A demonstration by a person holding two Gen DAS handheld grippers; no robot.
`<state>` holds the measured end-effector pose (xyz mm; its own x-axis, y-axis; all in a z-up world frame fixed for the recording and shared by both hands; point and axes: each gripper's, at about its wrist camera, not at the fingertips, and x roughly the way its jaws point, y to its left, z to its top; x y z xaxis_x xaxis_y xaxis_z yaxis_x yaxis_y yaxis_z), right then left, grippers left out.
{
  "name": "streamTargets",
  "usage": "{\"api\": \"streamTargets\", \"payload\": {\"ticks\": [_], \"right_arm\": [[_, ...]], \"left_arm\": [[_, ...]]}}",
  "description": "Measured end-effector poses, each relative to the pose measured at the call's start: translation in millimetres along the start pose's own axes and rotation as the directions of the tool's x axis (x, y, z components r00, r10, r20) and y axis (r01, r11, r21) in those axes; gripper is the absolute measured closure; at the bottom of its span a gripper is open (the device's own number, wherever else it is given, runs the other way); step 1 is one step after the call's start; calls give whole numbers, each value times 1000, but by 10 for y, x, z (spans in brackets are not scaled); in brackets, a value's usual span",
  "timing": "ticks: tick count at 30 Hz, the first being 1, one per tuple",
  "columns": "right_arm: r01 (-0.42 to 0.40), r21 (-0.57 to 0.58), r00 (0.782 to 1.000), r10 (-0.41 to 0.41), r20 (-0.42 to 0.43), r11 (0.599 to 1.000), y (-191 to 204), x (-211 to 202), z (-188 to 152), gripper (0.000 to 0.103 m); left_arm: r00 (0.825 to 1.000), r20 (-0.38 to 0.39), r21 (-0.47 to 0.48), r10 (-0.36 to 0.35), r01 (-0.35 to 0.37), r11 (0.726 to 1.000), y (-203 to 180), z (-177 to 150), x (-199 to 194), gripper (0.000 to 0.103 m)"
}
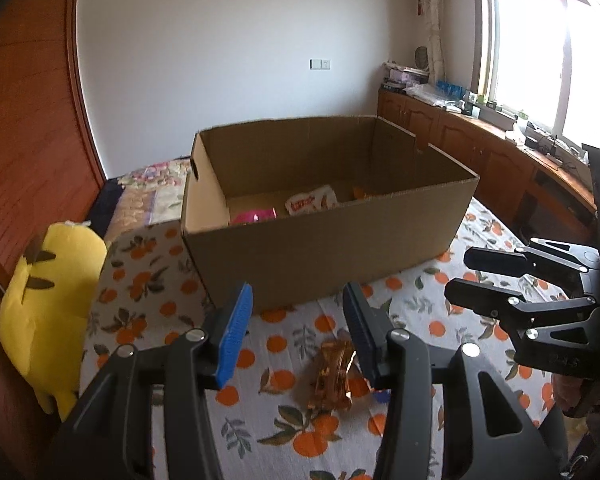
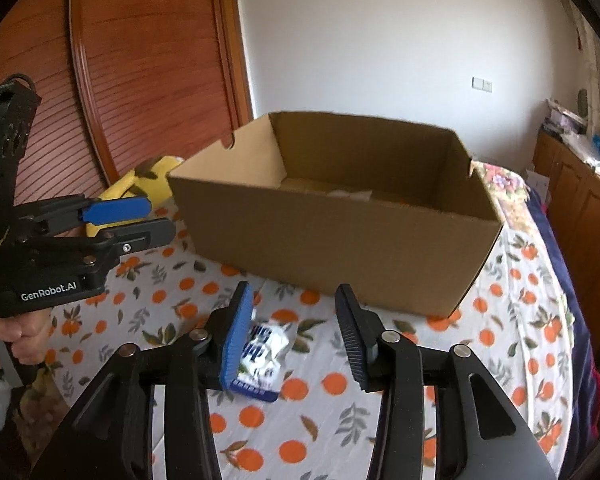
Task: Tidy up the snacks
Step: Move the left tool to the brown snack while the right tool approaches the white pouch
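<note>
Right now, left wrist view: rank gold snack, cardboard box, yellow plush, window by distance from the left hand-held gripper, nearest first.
1. Gold snack: on the orange-print cloth, between the fingers of the left hand-held gripper.
2. Cardboard box: straight ahead, past the fingertips.
3. Yellow plush: off to the left, at the cloth's edge; close to the box in rank.
4. Window: far right, behind the cabinets.

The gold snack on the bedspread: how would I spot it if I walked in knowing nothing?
Find the open cardboard box on the orange-print bedspread. In front of its near wall, outside the box, lies the gold snack, between the open left tongs. Its shiny, crinkled golden wrapper sets it apart from the blue-and-white packet under the right tongs.
</note>
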<state>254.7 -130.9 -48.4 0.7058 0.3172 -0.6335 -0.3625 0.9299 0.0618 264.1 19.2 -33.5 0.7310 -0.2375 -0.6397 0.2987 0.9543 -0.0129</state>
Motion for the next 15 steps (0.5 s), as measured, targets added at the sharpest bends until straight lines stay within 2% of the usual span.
{"api": "streamTargets", "payload": {"ticks": [2, 7, 10, 15], "right_arm": [[-15, 17, 1000, 15, -15, 1000, 5, 62, -59, 52], [-15, 28, 998, 17, -61, 999, 61, 320, -174, 51], [-16, 40, 996, 20, -85, 999, 76, 458, -210, 49], [-54, 89, 992, 64, -113, 995, 62, 608, -254, 47]], "left_arm": [[1000, -11, -9, 2, -2, 1000, 14, -67, 7, 56], [999, -44, -52, 1, -3, 999, 105, -314, -7, 56], [998, -57, -38, 19, -21, 999, 99, -429, 0, 56], [997, -82, -45, 10, -14, 999, 96, -556, 64, 55]]}}
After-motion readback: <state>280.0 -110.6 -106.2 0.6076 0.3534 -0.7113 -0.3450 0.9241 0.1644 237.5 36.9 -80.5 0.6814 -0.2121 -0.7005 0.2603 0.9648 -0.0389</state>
